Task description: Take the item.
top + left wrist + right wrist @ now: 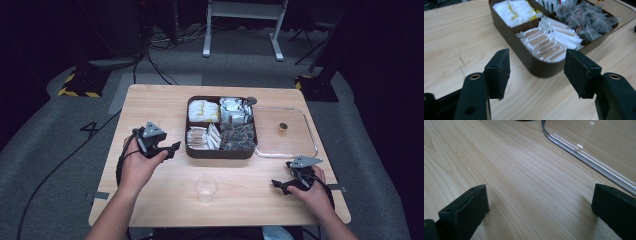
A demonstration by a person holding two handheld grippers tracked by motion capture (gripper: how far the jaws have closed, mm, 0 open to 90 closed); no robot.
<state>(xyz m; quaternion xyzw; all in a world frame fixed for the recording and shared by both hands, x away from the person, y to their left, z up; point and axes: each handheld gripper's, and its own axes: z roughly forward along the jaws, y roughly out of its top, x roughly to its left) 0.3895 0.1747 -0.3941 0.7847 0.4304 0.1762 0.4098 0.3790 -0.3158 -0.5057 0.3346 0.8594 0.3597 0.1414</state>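
Two hand-held grippers sit over the worktop (150,200), one in each of the person's hands, and both are released with nothing between the jaws. The left hand-held gripper (537,72) has its jaws spread wide, held just left of the near left corner of the brown compartment box (524,53) and aimed at it without touching. Its nearest target is the near left compartment, packed with white paper sachets (549,43). The right hand-held gripper (540,210) is also spread wide, low over bare wood at the near right of the worktop, just near of the rim of the clear lid (584,157).

One brown box stands at the centre far side of the worktop, split into four compartments: white-and-yellow packets (203,111) far left, silvery packets (235,110) far right, the white sachets near left, dark mesh tea bags (240,137) near right. One clear lid lies flat to the right of the box, with one small brown knob (283,126) on it. One clear plastic cup (206,187) stands upright near the front edge, between the two hands.
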